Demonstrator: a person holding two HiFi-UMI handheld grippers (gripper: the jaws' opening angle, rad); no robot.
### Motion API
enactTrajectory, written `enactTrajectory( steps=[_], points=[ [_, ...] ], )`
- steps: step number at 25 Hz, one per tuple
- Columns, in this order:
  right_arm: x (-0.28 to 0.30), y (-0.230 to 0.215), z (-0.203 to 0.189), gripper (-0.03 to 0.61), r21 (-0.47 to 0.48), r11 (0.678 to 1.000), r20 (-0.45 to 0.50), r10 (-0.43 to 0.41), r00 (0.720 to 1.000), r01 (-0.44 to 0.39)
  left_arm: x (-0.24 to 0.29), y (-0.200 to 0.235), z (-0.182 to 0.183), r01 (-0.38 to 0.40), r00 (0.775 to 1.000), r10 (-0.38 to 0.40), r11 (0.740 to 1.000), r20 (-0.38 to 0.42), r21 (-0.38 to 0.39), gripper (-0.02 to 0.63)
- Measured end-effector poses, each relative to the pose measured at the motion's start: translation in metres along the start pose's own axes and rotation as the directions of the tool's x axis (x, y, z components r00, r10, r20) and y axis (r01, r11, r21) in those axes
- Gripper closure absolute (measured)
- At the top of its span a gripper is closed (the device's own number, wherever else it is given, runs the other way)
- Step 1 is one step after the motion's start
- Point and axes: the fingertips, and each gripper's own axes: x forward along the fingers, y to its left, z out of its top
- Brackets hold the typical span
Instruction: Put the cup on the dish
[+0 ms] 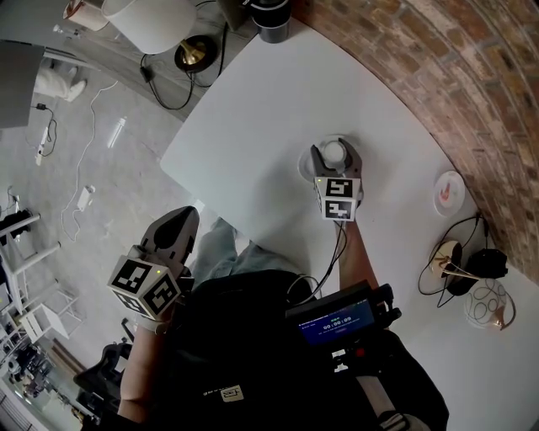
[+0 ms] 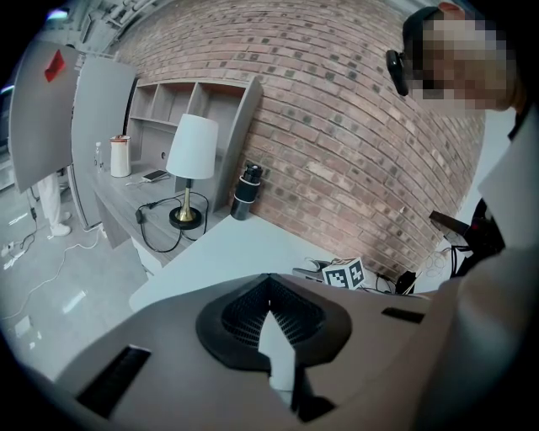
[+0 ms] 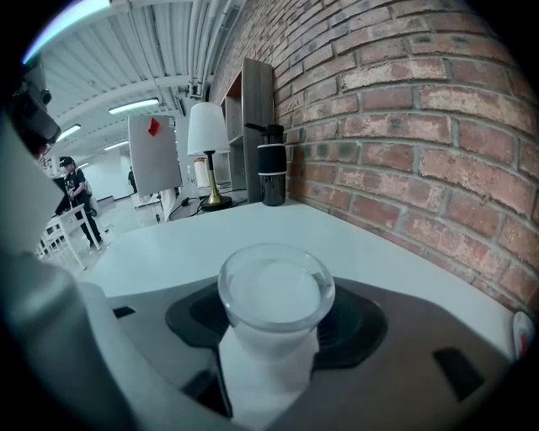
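A clear glass cup [image 1: 334,153] is held mouth-up between the jaws of my right gripper [image 1: 335,156], just over the white table [image 1: 253,101]. In the right gripper view the cup [image 3: 275,293] fills the space between the jaws, and my right gripper [image 3: 274,337] is shut on it. A small white dish [image 1: 449,192] with a red mark lies to the right near the brick wall, apart from the cup; its edge [image 3: 524,333] shows at far right. My left gripper [image 1: 173,234] hangs off the table at lower left, its jaws [image 2: 269,290] shut on nothing.
A black flask [image 1: 272,25] stands at the table's far end, with a white lamp [image 1: 152,21] beyond on a side desk. Cables and small items [image 1: 472,274] clutter the right end. The brick wall [image 1: 438,76] curves along the table's right side. The table's near edge [image 1: 202,198] lies between my grippers.
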Motion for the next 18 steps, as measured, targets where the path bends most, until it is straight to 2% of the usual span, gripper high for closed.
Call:
enactTrajectory(
  steps=[18],
  points=[
    [0.0007,0.0014,-0.0042,0.307,-0.026,1.000,0.010,-0.016,1.000,0.016,-0.0006,-0.0015,-0.0051,-0.011,1.000,0.010,1.000,-0.005,-0.006,0.609]
  ],
)
